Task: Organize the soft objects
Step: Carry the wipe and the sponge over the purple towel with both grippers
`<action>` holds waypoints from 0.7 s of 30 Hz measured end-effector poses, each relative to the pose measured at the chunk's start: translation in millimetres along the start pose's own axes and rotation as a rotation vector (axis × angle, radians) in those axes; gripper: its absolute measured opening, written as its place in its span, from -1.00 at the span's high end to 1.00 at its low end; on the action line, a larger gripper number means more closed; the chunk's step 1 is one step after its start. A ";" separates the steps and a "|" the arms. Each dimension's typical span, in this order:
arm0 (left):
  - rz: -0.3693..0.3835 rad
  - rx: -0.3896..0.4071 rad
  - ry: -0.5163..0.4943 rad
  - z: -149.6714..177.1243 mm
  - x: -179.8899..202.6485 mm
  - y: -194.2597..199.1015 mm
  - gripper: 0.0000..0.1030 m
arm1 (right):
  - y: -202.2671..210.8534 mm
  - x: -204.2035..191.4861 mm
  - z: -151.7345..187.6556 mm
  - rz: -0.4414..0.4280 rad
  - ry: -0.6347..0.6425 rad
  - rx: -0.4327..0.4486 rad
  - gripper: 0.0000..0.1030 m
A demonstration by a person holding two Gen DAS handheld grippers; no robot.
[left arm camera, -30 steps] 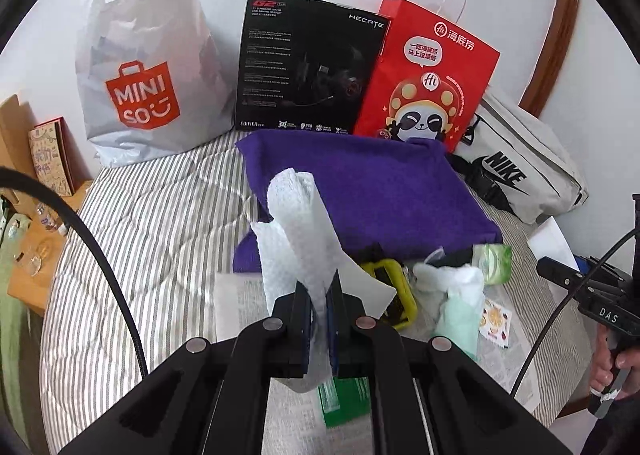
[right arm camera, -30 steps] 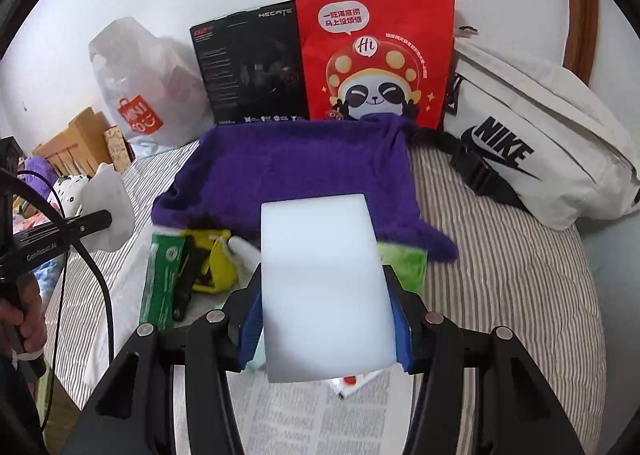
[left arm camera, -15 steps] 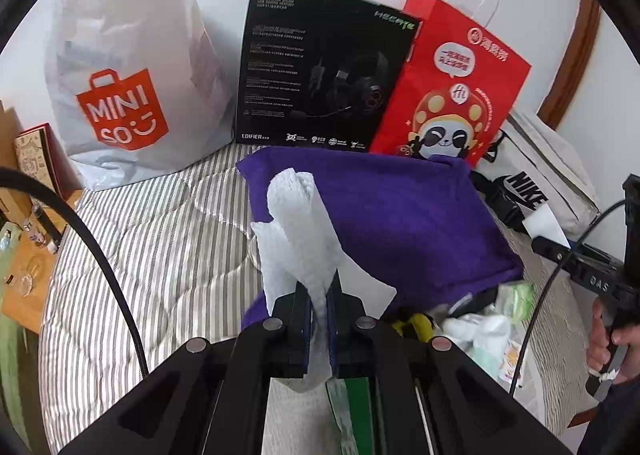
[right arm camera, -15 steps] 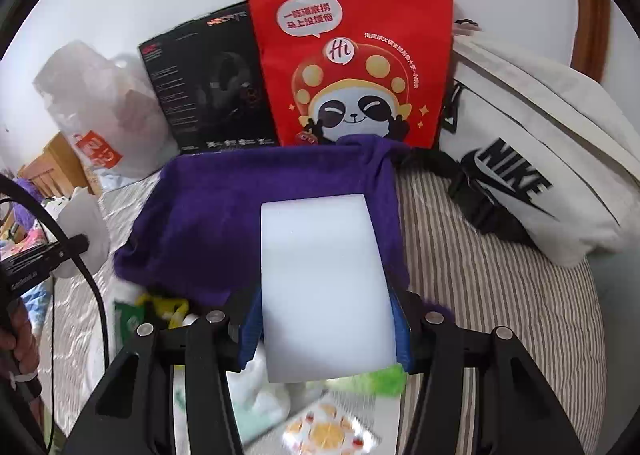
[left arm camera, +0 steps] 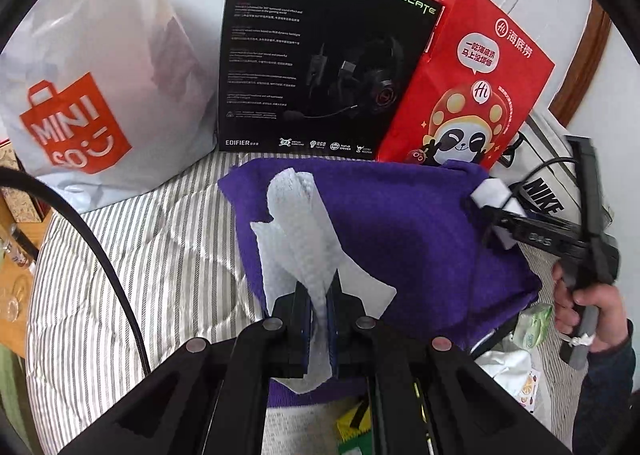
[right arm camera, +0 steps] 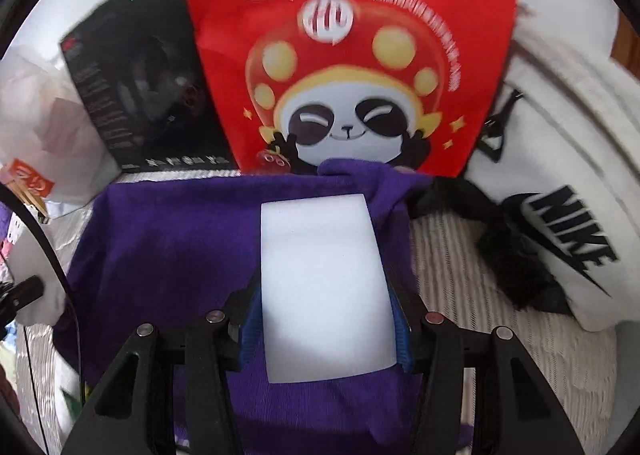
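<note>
Striped bed (left arm camera: 160, 255), bags along the wall — purple towel (left arm camera: 400, 223) directly ahead of both grippers.
Left gripper (left arm camera: 320, 311) pinched the paper towel (left arm camera: 300, 231); right gripper (right arm camera: 324, 331) clamped the white sponge (right arm camera: 324, 283) — long axis toward the towel's far edge.

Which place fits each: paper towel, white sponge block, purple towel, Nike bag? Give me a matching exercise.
Things:
1. paper towel
2. white sponge block
3. purple towel
4. Nike bag

Places:
A. spread on the striped bed
B. pinched in the left gripper
C. right of the red bag
D. held in the right gripper

Pairs: 1-B, 2-D, 3-A, 4-C
</note>
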State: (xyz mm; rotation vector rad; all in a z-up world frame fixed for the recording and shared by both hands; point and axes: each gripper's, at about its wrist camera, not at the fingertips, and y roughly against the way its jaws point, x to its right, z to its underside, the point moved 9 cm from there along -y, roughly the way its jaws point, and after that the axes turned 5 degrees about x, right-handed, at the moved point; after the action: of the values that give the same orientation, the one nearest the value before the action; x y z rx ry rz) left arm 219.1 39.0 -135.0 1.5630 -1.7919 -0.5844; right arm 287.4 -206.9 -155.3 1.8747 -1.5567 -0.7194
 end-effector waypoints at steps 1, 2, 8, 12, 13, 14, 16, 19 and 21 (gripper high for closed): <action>0.004 -0.002 0.001 -1.2 -0.2 -2.5 0.86 | -7.9 0.2 0.1 -0.001 -0.003 -0.015 -0.02; 0.007 -0.004 0.000 -2.2 -0.1 -5.5 0.86 | -18.1 1.3 0.5 0.005 -0.006 -0.035 -0.02; 0.024 -0.029 -0.002 -4.1 0.8 -23.0 0.86 | -45.9 6.8 -0.3 0.024 -0.018 -0.087 -0.02; 0.034 -0.044 -0.003 -4.9 2.0 -33.5 0.86 | -58.3 5.1 3.3 0.020 -0.010 -0.120 -0.02; 0.035 -0.050 -0.004 -4.8 2.4 -37.2 0.86 | -60.6 5.4 4.0 0.022 -0.009 -0.124 -0.02; 0.035 -0.056 -0.004 -4.4 2.1 -39.3 0.86 | -62.7 7.4 5.3 0.024 -0.006 -0.136 -0.02; 0.041 -0.067 -0.004 -3.8 2.4 -43.6 0.86 | -66.6 8.1 7.9 0.024 -0.003 -0.152 -0.03; 0.045 -0.076 -0.014 -5.3 3.7 -49.5 0.86 | -66.6 8.0 8.3 0.026 0.016 -0.157 -0.05; 0.054 -0.081 -0.011 -6.9 4.0 -52.9 0.86 | -68.0 7.1 8.2 0.019 0.028 -0.168 -0.08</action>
State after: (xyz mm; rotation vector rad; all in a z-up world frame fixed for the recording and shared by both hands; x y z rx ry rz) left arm 259.7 26.4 -167.5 1.4547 -1.7908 -0.6332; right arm 327.8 -205.2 -211.0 1.7380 -1.4478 -0.7865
